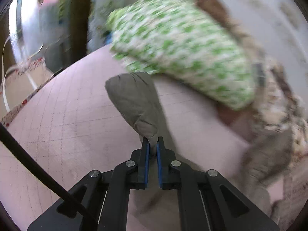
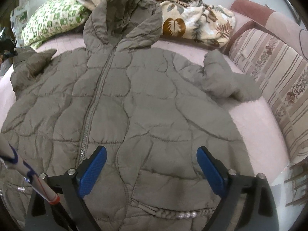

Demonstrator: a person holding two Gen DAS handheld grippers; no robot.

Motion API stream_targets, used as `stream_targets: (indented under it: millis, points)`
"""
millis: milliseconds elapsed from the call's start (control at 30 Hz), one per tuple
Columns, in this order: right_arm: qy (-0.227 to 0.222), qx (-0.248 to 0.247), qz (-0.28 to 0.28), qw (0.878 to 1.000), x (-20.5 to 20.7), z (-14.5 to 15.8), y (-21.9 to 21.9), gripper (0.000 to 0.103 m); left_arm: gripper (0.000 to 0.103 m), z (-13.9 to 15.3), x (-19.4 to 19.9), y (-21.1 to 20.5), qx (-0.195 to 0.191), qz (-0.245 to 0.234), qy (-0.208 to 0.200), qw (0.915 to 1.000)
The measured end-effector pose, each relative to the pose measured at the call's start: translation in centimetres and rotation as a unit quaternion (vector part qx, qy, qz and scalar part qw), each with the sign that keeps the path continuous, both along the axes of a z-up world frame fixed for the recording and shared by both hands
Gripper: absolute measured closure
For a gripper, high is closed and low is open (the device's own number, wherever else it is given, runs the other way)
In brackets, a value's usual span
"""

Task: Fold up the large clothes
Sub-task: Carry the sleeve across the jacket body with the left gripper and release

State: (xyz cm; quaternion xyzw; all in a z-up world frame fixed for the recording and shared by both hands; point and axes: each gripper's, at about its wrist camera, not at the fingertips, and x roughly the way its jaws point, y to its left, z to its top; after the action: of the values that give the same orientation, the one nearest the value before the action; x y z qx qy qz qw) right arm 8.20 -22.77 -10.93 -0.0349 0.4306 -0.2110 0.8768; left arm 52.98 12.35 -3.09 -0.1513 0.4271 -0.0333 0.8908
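Left tongs are clamped on the cuff of the grey-green quilted hooded jacket. Right tongs are spread wide above its hem, gripping nothing; the jacket lies flat across the pink bed.

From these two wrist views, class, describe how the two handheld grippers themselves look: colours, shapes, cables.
Both the left gripper and right gripper have black angular linkage arms with silver pivot bolts and blue textured finger pads. A black cable crosses the left view.

Left gripper clamped (seemingly), right gripper agape
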Motion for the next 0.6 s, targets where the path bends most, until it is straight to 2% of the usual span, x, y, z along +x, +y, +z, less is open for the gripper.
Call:
stream_targets:
  millis: [167, 300, 433, 533, 600]
  points:
    - [-0.028, 0.011, -0.003, 1.000, -1.9, 1.7, -0.4, 0.007, 0.097, 5.1, -5.5, -5.7, -0.027, -0.079, -0.046, 0.9955]
    - [-0.051, 0.014, -0.008, 0.999, -4.1, 3.1, -0.9, 0.007, 0.097, 7.1, -11.2, -11.1, -0.035, -0.145, -0.064, 0.9867]
    - [-0.069, 0.021, -0.021, 0.997, -6.4, 3.9, -1.9, 0.007, 0.097, 6.4, -16.3, -16.3, -0.030, -0.201, -0.062, 0.9772]
    - [-0.078, 0.030, -0.035, 0.996, -8.0, 4.3, -2.9, 0.007, 0.096, 4.2, -19.8, -20.0, -0.030, -0.241, -0.038, 0.9693]
    - [-0.083, 0.038, -0.046, 0.995, -9.1, 4.4, -3.7, 0.007, 0.091, 2.6, -21.6, -21.3, -0.015, -0.243, -0.031, 0.9693]
